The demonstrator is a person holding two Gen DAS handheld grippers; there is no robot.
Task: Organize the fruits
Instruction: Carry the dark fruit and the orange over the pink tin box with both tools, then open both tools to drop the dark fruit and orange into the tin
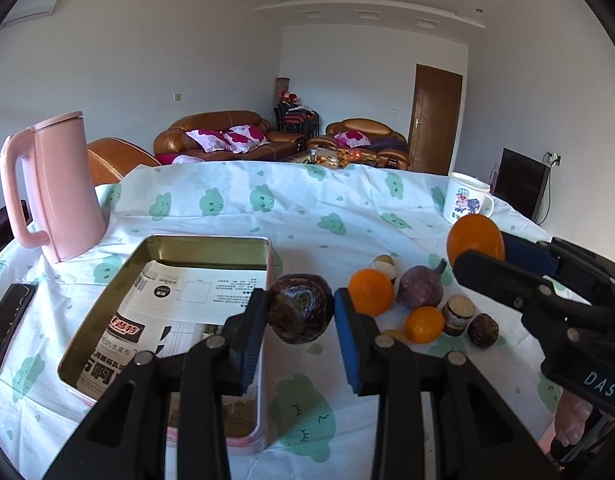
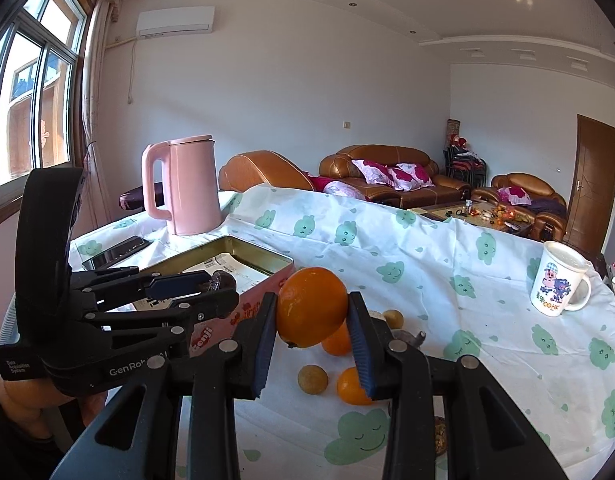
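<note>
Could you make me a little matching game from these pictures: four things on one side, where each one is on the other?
1. big orange
2. dark wrinkled fruit
3. pink kettle
4. printed paper

A. lying inside the metal tin
B. standing on the tablecloth behind the tin
C. held by the right gripper
D. held by the left gripper

Pairs: 1-C, 2-D, 3-B, 4-A

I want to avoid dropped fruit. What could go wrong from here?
1. The right gripper holds the orange above the tablecloth; if it slips, it may roll away.
2. The left gripper holds the dark fruit beside the tin, not over it; released now, it could miss.
</note>
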